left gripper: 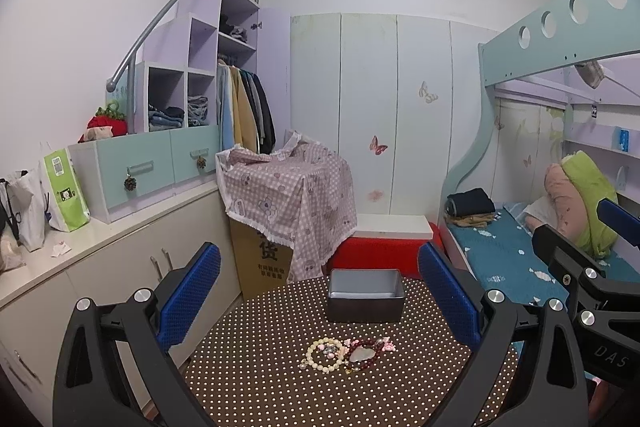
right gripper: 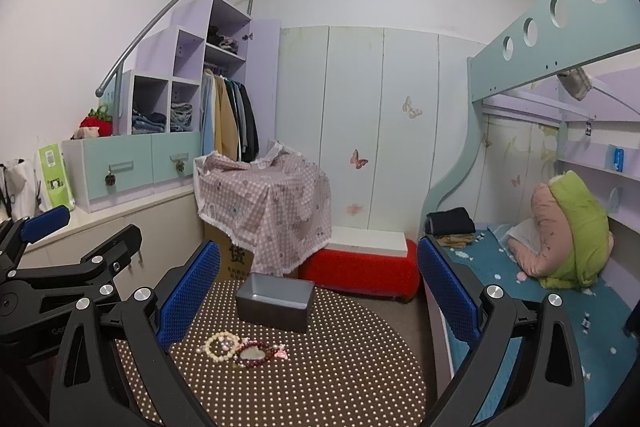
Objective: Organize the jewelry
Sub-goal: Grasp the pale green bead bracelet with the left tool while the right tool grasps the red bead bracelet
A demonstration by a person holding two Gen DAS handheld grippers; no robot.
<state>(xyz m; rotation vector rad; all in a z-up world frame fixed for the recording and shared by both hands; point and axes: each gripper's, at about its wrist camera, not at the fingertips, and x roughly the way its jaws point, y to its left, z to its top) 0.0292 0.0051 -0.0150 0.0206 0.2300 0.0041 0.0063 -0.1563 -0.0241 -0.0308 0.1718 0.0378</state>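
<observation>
- We see the left gripper (left gripper: 319,293) in the lower half of the left wrist view, its blue padded fingers (left gripper: 188,297) spread wide and holding nothing.
- The right gripper (right gripper: 319,293) fills the lower half of the right wrist view the same way, fingers (right gripper: 448,291) wide apart and empty.
- Between the left fingers lies the jewelry: a cream bead bracelet (left gripper: 325,355) just left of a dark red bead bracelet (left gripper: 362,354), the two touching at lower centre of the frame.
- A small pale heart-shaped piece (left gripper: 361,355) sits inside the red loop, and pink charms (left gripper: 386,343) lie along its upper right edge.
- In the right wrist view we find the same cluster at lower centre-left, the cream bracelet (right gripper: 221,346) beside the red one (right gripper: 256,351).
- All of it rests on the dotted brown tabletop (left gripper: 280,387), apart from both grippers.
- A grey open box (left gripper: 366,295) stands on the tabletop above the jewelry in the frame, well apart from it; we cannot see its floor.
- A bed (left gripper: 508,267) with a teal sheet runs along the right side of the frame.
</observation>
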